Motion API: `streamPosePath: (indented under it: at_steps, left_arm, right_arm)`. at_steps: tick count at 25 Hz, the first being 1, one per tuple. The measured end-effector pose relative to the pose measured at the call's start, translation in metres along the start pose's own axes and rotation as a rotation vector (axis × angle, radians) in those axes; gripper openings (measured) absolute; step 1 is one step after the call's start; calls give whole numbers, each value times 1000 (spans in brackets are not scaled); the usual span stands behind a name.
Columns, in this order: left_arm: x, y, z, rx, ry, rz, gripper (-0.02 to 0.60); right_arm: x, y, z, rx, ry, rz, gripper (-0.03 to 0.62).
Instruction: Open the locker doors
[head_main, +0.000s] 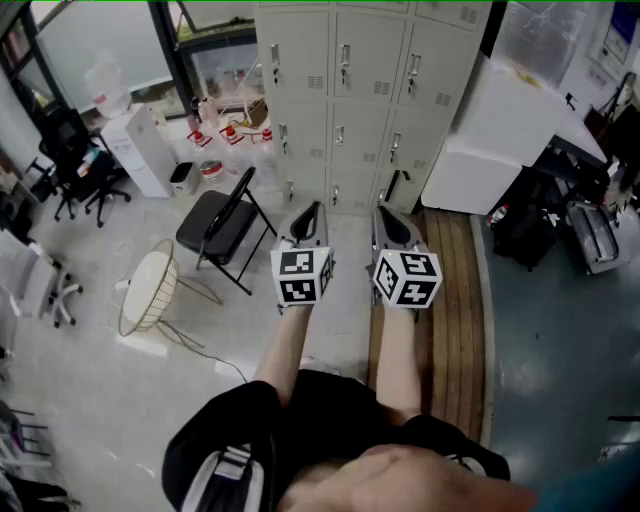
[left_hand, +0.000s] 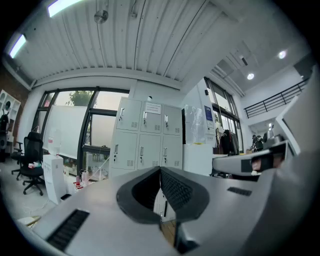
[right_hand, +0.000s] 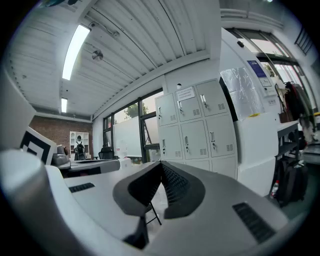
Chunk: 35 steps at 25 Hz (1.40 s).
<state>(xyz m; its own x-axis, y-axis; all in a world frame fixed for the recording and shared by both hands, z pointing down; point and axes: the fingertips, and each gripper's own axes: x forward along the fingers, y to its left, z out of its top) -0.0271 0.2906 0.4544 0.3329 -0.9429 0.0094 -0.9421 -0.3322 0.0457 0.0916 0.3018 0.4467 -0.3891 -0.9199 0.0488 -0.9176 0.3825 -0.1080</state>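
The head view looks down on both arms held out level toward the lockers (head_main: 345, 90), which stand against the far wall, well apart from the tools. Every door that shows is closed. The left gripper (head_main: 311, 210) and the right gripper (head_main: 386, 211) sit side by side, near each other but not touching.

Only the gripper views settle the jaws. The left gripper (left_hand: 160, 168) has its jaws pressed together at the tips with nothing between them, and the right gripper (right_hand: 161, 162) is clenched the same way, empty. These views also show what the head view cuts off: the top row of the lockers (left_hand: 147, 135), a sheet of paper on one upper door, the ribbed ceiling and its strip lights. The right gripper view alone takes in a brick wall far off to the left.

Only the head view shows the floor. A black folding chair (head_main: 225, 222) stands left of the grippers, in front of the lockers' left side, with a wire basket (head_main: 150, 290) beside it. Wooden boards (head_main: 455, 300) run along the right, next to a white cabinet (head_main: 500, 140).
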Motion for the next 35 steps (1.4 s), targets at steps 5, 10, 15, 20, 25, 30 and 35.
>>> streamPosePath:
  at_steps: [5,10,15,20,25,30,35]
  left_arm:
    - [-4,-27,5,8,-2,-32,11]
    - [4,-25,12,-9,-22,-40,11]
    - [21,-4,0,-21,-13,-34,11]
    - [57,27,-12,-77,-23,-23,11]
    - [112,50,-16,-97,-7,-45,11]
    - [174,97,-7,-74,25,-21,11]
    - [229,139,3,-29,46,-37,11]
  right_arm:
    - [-18,0,18,2,-3,58,15]
    - [-3,-3,18,-63,2,25,17]
    - [32,-8,-9,-31,38,17,15]
    - [74,-11,-13,-87,51,36,15]
    - [124,-20,7,-217,99,43,17]
    - [199,-17,34,-236,35,59,17]
    - [272,-23,47,-236,18,46,17]
